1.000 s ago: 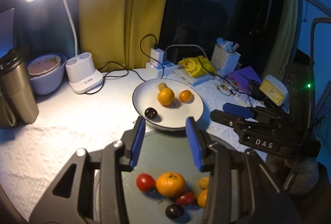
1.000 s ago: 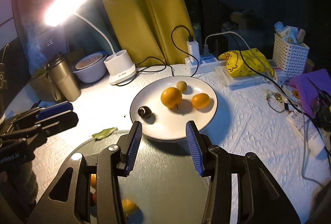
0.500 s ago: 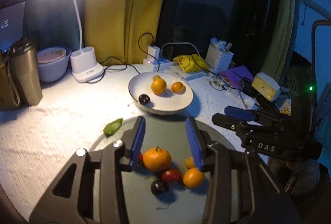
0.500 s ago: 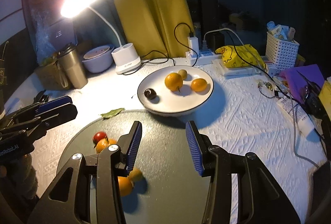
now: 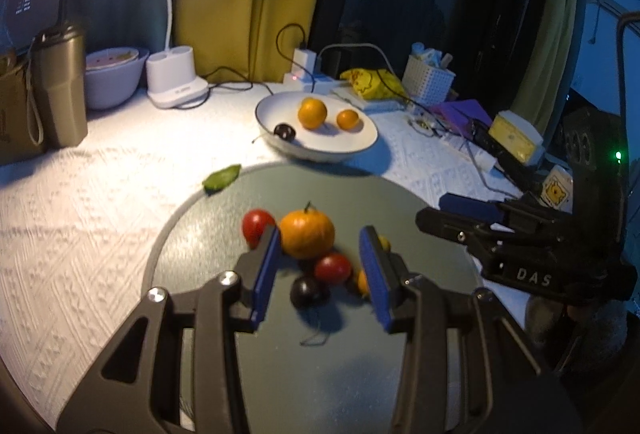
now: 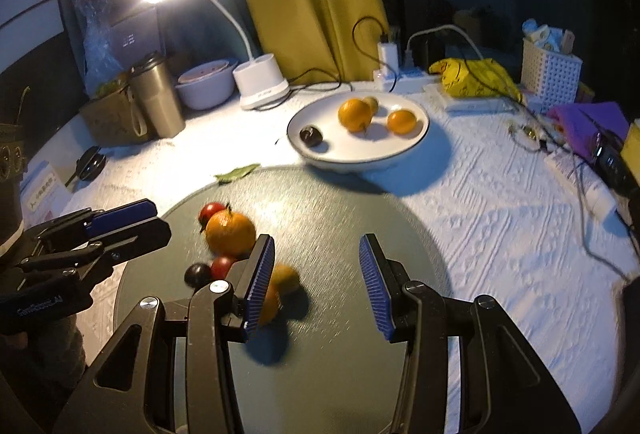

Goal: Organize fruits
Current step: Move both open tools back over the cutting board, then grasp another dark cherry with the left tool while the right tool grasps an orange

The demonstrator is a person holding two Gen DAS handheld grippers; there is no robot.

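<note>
A round grey mat (image 5: 320,354) (image 6: 344,354) holds a cluster of fruit: a big orange (image 5: 307,237) (image 6: 231,232), red tomatoes (image 5: 257,226) (image 5: 333,268), a dark plum (image 5: 307,292) (image 6: 197,274) and small oranges (image 6: 285,280). A white plate (image 5: 340,149) (image 6: 416,145) behind it holds two oranges (image 5: 312,113) (image 5: 349,120), a dark fruit (image 5: 284,132) and a small yellowish fruit (image 6: 372,103). My left gripper (image 5: 319,266) is open and empty over the cluster. My right gripper (image 6: 318,274) is open and empty over the mat, right of the cluster.
A green leaf (image 5: 222,177) lies at the mat's far left edge. A lamp base (image 5: 176,83), bowl (image 5: 112,81) and steel tumbler (image 5: 60,89) stand at the back left. A power strip (image 6: 396,73), yellow bag (image 6: 476,77), white basket (image 6: 550,73) and cables lie at the back right.
Both grippers have pulled back and risen from the plate. The fruit cluster on the mat now lies between and ahead of the left fingers. Both stay open.
</note>
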